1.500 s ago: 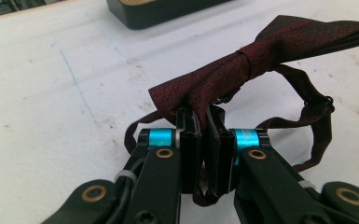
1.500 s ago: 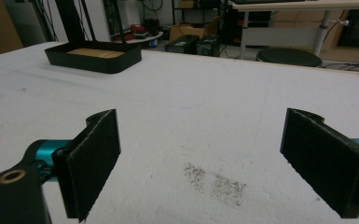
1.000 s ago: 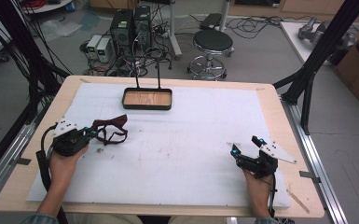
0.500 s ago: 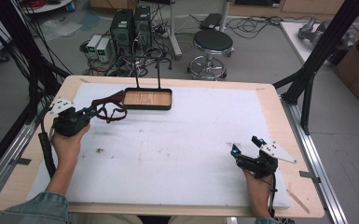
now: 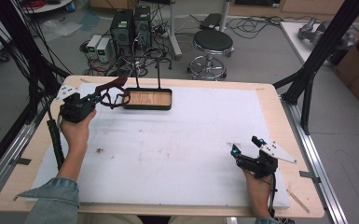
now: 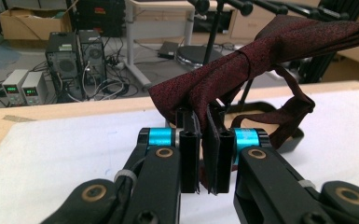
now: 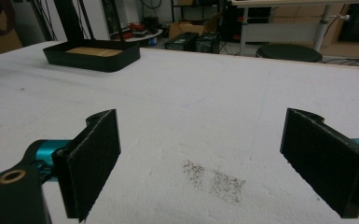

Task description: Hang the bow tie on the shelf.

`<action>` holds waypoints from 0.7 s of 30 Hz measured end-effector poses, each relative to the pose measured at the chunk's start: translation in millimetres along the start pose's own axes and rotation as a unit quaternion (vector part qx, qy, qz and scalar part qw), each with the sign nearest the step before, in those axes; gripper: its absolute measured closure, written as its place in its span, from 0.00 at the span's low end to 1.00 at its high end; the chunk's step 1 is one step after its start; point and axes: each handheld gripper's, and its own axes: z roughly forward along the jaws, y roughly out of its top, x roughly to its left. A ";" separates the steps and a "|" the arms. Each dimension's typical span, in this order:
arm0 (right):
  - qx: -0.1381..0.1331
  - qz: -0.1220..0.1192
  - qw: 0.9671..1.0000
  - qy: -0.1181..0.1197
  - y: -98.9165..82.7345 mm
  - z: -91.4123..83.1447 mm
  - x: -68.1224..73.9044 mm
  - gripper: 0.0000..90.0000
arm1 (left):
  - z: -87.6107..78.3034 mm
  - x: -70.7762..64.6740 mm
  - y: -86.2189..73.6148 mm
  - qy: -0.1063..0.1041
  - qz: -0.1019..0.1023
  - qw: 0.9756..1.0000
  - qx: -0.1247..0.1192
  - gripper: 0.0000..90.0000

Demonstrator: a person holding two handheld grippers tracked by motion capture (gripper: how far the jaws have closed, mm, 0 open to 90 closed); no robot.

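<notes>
A dark red bow tie (image 5: 113, 91) with its strap loop hangs in the air at the table's far left, just left of the black tray (image 5: 148, 106). My left gripper (image 5: 93, 97) is shut on it. In the left gripper view the bow tie (image 6: 242, 65) rises from between the closed jaws of that gripper (image 6: 204, 140), its strap drooping to the right. The tray has a wooden floor and two thin upright posts (image 5: 159, 74). My right gripper (image 5: 245, 146) rests open near the table's front right; its pads (image 7: 95, 154) stand wide apart over bare white foam.
A white foam sheet (image 5: 177, 140) covers the wooden table. A small patch of dark specks (image 7: 214, 179) lies on the foam ahead of the right gripper. Beyond the far edge are a round stool (image 5: 212, 44) and computer boxes (image 5: 130, 25) on the floor.
My left gripper has carried the bow tie away from me and to the right, up to the tray's left end. The right gripper has stayed put.
</notes>
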 end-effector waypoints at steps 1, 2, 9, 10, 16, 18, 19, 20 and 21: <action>0.000 0.000 1.000 0.000 0.0 0.0 0.0 0.12 | 1.8 -0.2 0.6 0.002 0.000 1.000 0.001 0.94; 0.000 0.001 1.000 0.000 0.0 -0.1 0.4 0.12 | 1.8 -0.2 0.6 0.002 0.000 1.000 0.001 0.94; 0.001 0.001 1.000 0.001 0.0 0.0 0.3 0.12 | 9.8 0.5 10.7 0.007 0.008 1.000 -0.003 0.94; 0.002 0.000 1.000 0.000 0.0 0.0 0.2 0.12 | 9.8 0.5 10.7 0.007 0.008 1.000 -0.003 0.94; 0.000 -0.004 1.000 0.001 -0.1 0.4 0.0 0.12 | 10.2 1.0 20.9 0.015 0.008 1.000 -0.013 0.94; -0.001 -0.005 1.000 0.002 0.0 0.6 0.0 0.12 | 9.9 0.3 22.4 0.015 0.006 1.000 -0.019 0.94; -0.001 -0.004 1.000 0.002 -0.1 0.6 0.1 0.12 | 10.1 0.0 23.4 0.015 0.009 1.000 -0.018 0.94; -0.001 -0.005 1.000 0.002 -0.1 0.5 0.1 0.12 | 10.9 -1.0 23.9 0.016 0.009 1.000 -0.019 0.94; -0.001 -0.005 1.000 0.002 -0.1 0.5 0.1 0.12 | 10.9 -1.0 23.9 0.016 0.009 1.000 -0.019 0.94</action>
